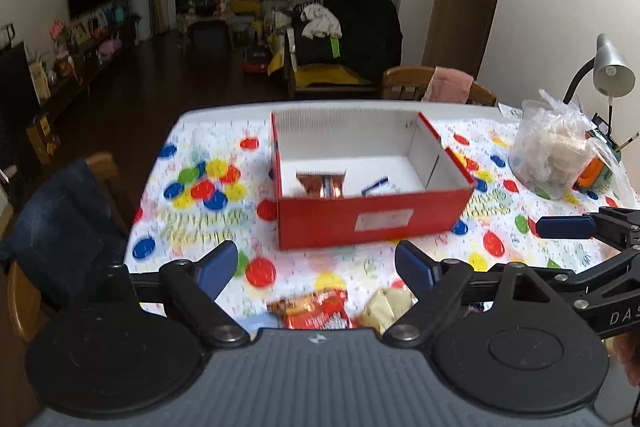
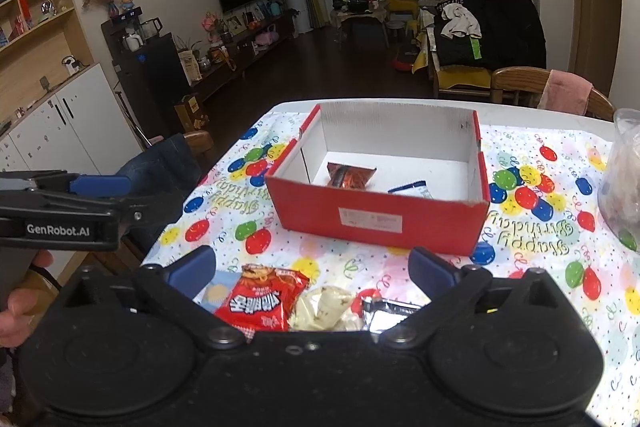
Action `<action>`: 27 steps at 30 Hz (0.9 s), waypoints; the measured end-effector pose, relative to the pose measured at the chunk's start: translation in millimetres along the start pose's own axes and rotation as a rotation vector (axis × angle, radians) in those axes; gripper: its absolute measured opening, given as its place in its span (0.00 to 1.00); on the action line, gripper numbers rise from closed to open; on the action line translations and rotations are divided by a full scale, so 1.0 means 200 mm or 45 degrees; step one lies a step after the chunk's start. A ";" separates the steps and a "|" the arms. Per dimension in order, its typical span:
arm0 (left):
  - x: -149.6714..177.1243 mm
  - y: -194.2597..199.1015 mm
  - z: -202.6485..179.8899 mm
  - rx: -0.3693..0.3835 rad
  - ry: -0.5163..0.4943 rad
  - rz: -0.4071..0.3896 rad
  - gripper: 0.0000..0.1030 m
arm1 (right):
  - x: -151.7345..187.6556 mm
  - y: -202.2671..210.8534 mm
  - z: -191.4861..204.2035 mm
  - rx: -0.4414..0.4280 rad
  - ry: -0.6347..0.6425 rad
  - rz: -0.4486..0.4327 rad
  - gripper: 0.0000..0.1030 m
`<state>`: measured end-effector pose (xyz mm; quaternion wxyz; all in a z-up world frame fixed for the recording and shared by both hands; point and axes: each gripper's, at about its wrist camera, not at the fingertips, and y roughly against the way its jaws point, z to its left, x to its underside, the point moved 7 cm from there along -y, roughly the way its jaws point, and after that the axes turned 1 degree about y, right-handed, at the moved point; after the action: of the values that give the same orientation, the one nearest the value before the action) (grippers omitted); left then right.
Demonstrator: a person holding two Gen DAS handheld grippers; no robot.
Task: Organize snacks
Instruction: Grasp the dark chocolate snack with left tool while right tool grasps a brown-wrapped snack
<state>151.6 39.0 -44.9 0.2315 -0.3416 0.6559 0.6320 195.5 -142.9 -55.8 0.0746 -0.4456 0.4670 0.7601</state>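
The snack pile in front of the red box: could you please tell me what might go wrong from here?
1. The red packet and pale packet overlap, so the open right claw may pinch both.
2. Both claws face the same pile; the left claw could collide with the right.
3. The box has a tall near wall; a low carry might snag on it.

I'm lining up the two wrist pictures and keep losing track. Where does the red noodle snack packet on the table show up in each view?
Left wrist view: the red snack packet lies at bottom centre, partly hidden behind the gripper body, left of a pale packet.
Right wrist view: red snack packet at lower centre, in fuller view, again left of the pale packet.
Shared landmark: the red box just beyond it.
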 end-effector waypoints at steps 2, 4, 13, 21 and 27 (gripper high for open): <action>0.04 -0.01 0.01 0.005 0.019 0.031 0.84 | 0.04 -0.01 0.00 0.011 0.006 0.012 1.00; 0.07 -0.02 0.02 0.005 0.032 0.055 0.84 | 0.08 -0.02 -0.01 0.022 0.011 0.024 1.00; 0.30 -0.13 0.15 -0.065 0.181 0.225 0.84 | 0.29 -0.11 -0.12 0.112 0.002 0.118 1.00; 0.54 -0.30 0.23 -0.157 0.365 0.456 0.84 | 0.47 -0.25 -0.30 0.210 -0.140 0.224 0.93; 0.67 -0.39 0.27 -0.196 0.488 0.585 0.84 | 0.56 -0.36 -0.40 0.270 -0.191 0.286 0.88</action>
<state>114.6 74.0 -200.5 -0.0720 -0.3138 0.6979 0.6398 215.9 -199.0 -198.4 0.0705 -0.3223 0.5844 0.7413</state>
